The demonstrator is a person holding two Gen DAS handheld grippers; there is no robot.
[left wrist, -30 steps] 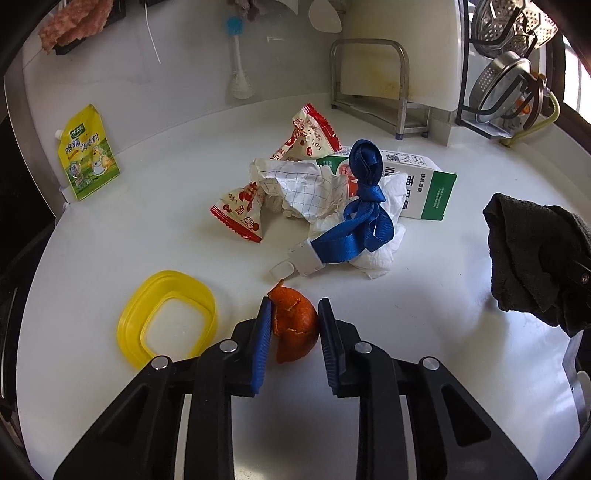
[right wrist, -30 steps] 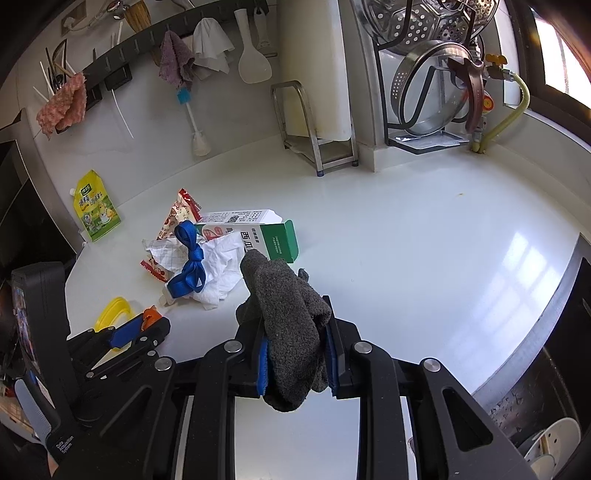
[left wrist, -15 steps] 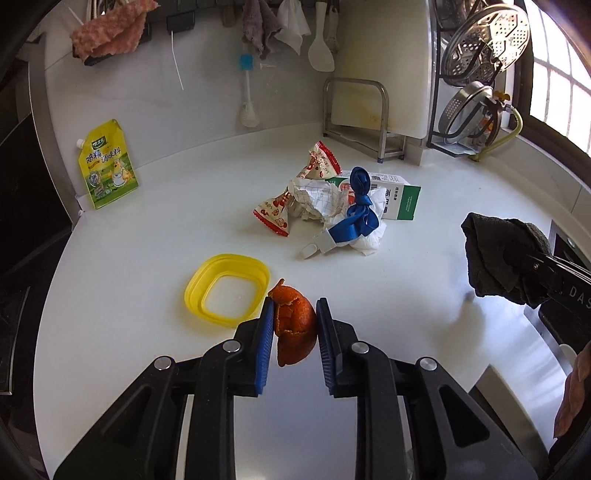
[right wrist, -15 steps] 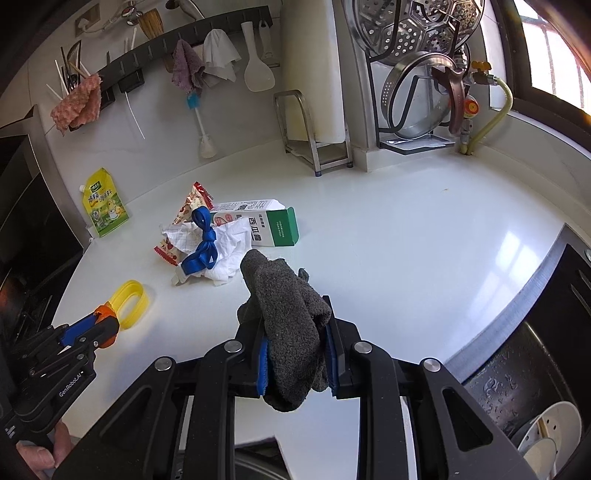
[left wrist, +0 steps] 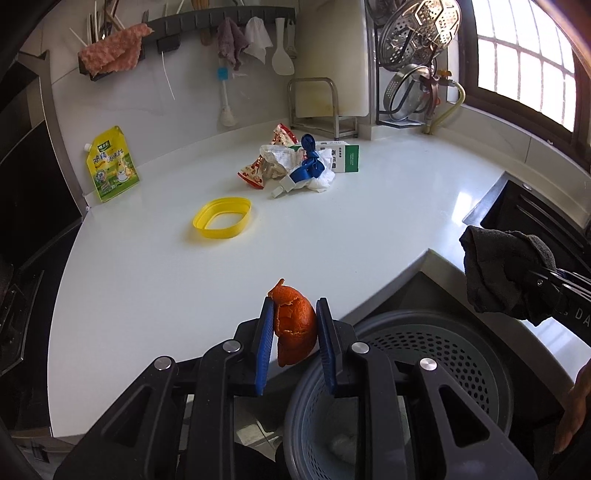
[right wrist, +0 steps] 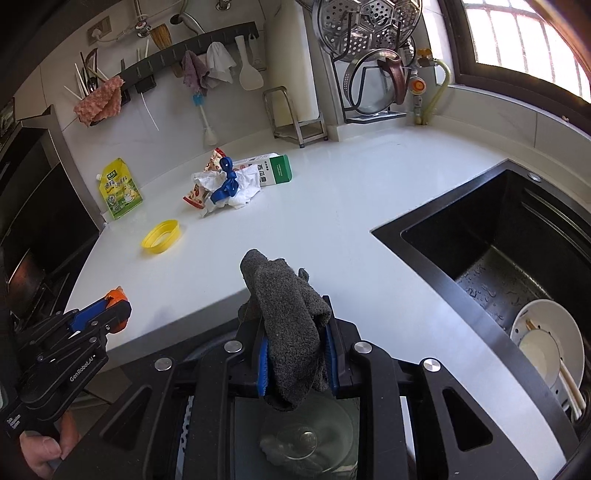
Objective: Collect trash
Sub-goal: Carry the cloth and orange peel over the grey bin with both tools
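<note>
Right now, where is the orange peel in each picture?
Left wrist view: the orange peel sits low in the middle, pinched by the left gripper, above the bin.
Right wrist view: the peel peeks out at the far left edge, in that same gripper.
Shared landmark: the yellow ring on the counter.

We record, against the back wall, a yellow seasoning pouch (left wrist: 112, 165) standing upright, a steel rack (right wrist: 295, 117) holding a white cutting board (left wrist: 332, 55), and a wire rack with a steamer basket (right wrist: 364, 26) and a pot lid (left wrist: 412, 94). On the wall rail (right wrist: 184, 55) hang cloths and a white rice paddle (right wrist: 249, 66). We note a black sink (right wrist: 517, 258) containing white bowls (right wrist: 546, 347).
</note>
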